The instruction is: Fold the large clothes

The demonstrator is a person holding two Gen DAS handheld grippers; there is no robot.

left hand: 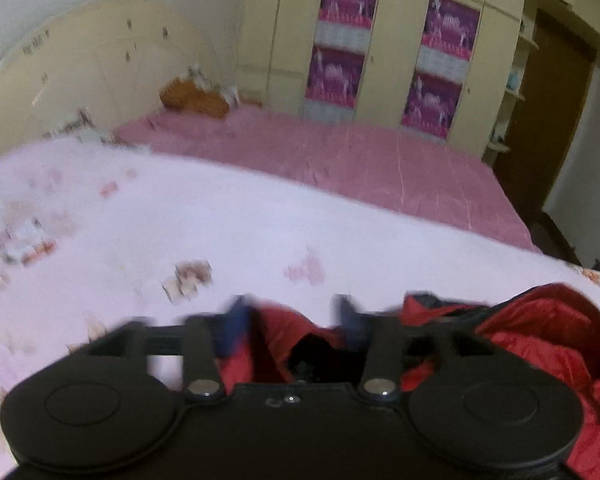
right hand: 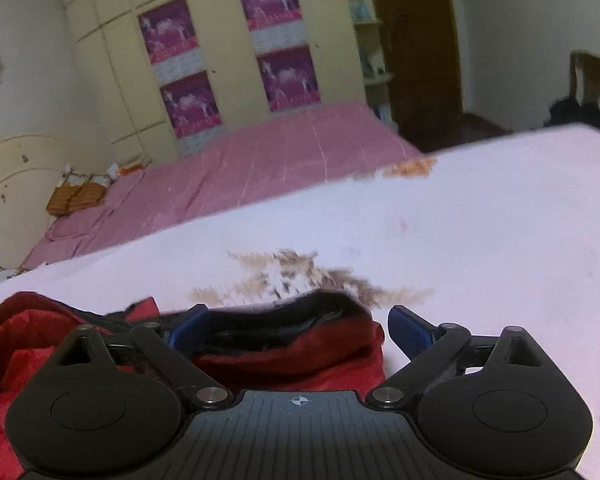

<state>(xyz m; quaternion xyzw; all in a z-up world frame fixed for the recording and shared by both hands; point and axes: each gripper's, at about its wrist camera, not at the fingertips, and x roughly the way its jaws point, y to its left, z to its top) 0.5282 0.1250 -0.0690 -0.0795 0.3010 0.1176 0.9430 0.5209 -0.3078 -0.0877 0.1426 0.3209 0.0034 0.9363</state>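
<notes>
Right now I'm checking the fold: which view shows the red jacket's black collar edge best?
The right wrist view: the black collar edge of the red jacket lies sharp between the open fingers. The left wrist view shows only blurred red folds.

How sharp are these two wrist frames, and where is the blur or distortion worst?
Left wrist: the blue fingertips and red jacket smear with motion blur, and the wardrobe is soft. Right wrist: crisper, with the right gripper readable. Both views: fisheye bending tilts the wardrobe, dim indoor light, no glare.
</notes>
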